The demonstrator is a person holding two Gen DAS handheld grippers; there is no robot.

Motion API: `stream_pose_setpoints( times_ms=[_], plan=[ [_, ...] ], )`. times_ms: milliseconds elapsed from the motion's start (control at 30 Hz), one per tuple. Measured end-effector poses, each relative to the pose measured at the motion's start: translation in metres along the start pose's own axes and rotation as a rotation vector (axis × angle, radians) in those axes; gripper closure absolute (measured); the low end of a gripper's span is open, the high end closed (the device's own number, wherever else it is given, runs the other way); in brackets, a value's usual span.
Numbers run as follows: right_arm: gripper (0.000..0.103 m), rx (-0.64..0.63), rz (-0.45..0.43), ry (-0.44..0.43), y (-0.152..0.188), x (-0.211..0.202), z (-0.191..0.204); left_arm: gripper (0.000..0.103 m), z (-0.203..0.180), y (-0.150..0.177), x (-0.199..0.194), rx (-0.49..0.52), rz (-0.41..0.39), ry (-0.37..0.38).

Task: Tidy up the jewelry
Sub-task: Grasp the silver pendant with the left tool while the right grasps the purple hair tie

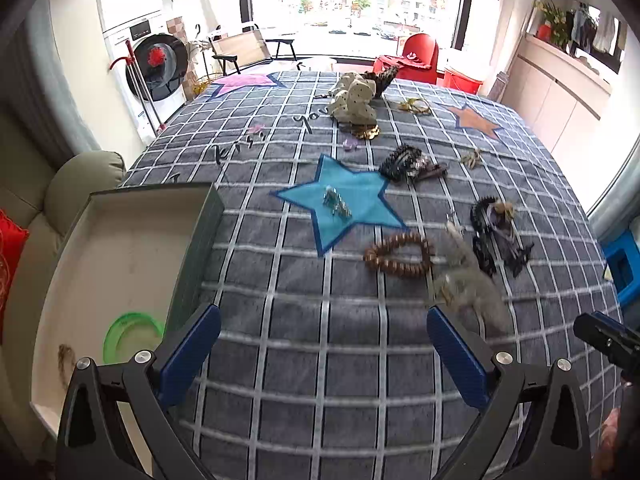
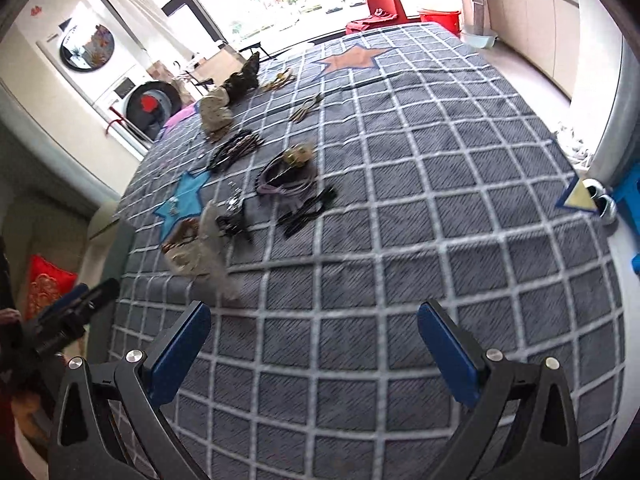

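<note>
My left gripper [image 1: 324, 356] is open over the grey checked cloth [image 1: 304, 360], with nothing between its blue pads. To its left stands an open box [image 1: 120, 240] with a white inside, holding a green ring [image 1: 128, 336] and a small brown piece [image 1: 66, 360]. Ahead lie a brown bead bracelet [image 1: 398, 254], a blurred grey fluffy piece [image 1: 468, 284], black hair clips [image 1: 496, 236] and a small metal piece [image 1: 336, 204] on a blue star. My right gripper [image 2: 314, 354] is also open and empty, right of the grey piece [image 2: 208, 248] and the bracelet [image 2: 182, 232].
Further back lie dark clips [image 1: 412, 162], a dotted cream fabric piece [image 1: 356, 100], gold pieces [image 1: 416, 106] and a small gold claw [image 1: 472, 158]. Looped cords [image 2: 284, 178] and a black clip [image 2: 308, 210] lie mid-cloth. A sofa with a red cushion [image 1: 10, 248] is at the left.
</note>
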State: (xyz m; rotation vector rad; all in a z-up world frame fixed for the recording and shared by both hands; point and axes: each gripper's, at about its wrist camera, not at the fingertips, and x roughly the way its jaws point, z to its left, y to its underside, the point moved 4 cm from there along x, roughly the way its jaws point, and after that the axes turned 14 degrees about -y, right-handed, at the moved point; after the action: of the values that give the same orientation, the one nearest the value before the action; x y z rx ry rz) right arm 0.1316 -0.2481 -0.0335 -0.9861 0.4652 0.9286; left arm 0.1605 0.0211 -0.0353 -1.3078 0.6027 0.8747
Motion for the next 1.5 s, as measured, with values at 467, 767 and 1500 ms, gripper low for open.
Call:
stream_pose_setpoints(
  times_ms=[467,767,1500],
  plan=[
    [0.000,-0.117,0.045,0.116,-0.027,0.033,-0.003,0.000,-0.006,-0.034,0.052,-0.043,0.048,0.006],
    [0.002,-0.154,0.018,0.096,-0.063,0.052,0.006,0.009,-0.014,-0.059,0.079,-0.061,0.050,0.000],
    [0.045,-0.434,0.120,0.141,-0.062,0.107,0.039,0.032,-0.038,-0.067,0.110,-0.002,0.050,-0.003]
  ],
)
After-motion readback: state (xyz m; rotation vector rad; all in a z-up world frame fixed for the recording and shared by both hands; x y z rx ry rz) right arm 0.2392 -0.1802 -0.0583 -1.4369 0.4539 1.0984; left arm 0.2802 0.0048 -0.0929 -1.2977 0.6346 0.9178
